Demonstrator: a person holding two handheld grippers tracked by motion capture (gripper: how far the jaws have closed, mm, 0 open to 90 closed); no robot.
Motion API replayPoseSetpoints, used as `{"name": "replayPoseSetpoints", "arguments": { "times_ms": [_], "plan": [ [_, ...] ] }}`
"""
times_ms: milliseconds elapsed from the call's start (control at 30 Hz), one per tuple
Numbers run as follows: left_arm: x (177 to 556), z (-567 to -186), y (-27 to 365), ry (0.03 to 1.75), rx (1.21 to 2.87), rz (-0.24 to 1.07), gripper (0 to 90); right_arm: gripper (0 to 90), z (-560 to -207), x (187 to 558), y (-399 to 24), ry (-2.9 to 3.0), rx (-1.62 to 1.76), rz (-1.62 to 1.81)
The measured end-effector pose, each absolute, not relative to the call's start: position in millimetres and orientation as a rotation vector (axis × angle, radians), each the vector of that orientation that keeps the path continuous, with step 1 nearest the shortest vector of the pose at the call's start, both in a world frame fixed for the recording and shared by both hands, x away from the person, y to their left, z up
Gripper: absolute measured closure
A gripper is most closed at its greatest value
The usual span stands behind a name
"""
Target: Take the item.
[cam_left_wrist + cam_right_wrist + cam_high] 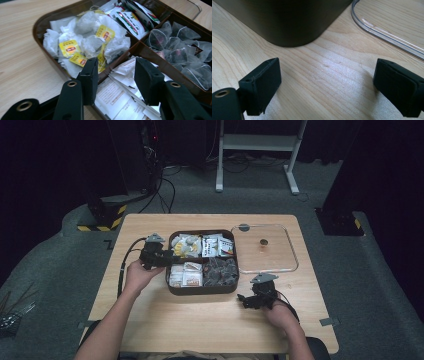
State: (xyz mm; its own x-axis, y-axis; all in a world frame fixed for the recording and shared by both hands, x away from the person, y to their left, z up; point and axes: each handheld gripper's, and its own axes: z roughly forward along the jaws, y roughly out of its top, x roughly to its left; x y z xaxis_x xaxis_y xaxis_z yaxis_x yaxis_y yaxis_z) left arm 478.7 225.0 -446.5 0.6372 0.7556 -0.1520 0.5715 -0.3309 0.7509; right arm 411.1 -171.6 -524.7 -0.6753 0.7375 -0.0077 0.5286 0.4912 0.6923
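The table (210,315) holds a brown box (202,290) of tea bags, its clear lid (267,247) already off, lying just right of it — nothing picked yet, I'd judge. The left gripper (116,75) hangs part-open over the box's left edge; the right gripper (327,85), wide and empty, sits near its right corner.

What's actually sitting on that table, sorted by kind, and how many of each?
Brown box with tea compartments: 1
Clear lid: 1
Hand-held grippers: 2, left gripper and right gripper
Total: 4 things. The box has 4 compartments; the tea bags and packets inside are too piled up to count.
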Motion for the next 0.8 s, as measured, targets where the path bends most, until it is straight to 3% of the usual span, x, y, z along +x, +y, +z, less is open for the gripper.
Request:
{"name": "replayPoseSetpoints", "arguments": {
  "times_ms": [800],
  "plan": [
    [483.5, -465.0, 193.2, 0.977, 2.165, 0.241, 62.7, 7.9, -524.7, 405.7, -173.2, 2.414, 1.098, 0.967]
  ]
}}
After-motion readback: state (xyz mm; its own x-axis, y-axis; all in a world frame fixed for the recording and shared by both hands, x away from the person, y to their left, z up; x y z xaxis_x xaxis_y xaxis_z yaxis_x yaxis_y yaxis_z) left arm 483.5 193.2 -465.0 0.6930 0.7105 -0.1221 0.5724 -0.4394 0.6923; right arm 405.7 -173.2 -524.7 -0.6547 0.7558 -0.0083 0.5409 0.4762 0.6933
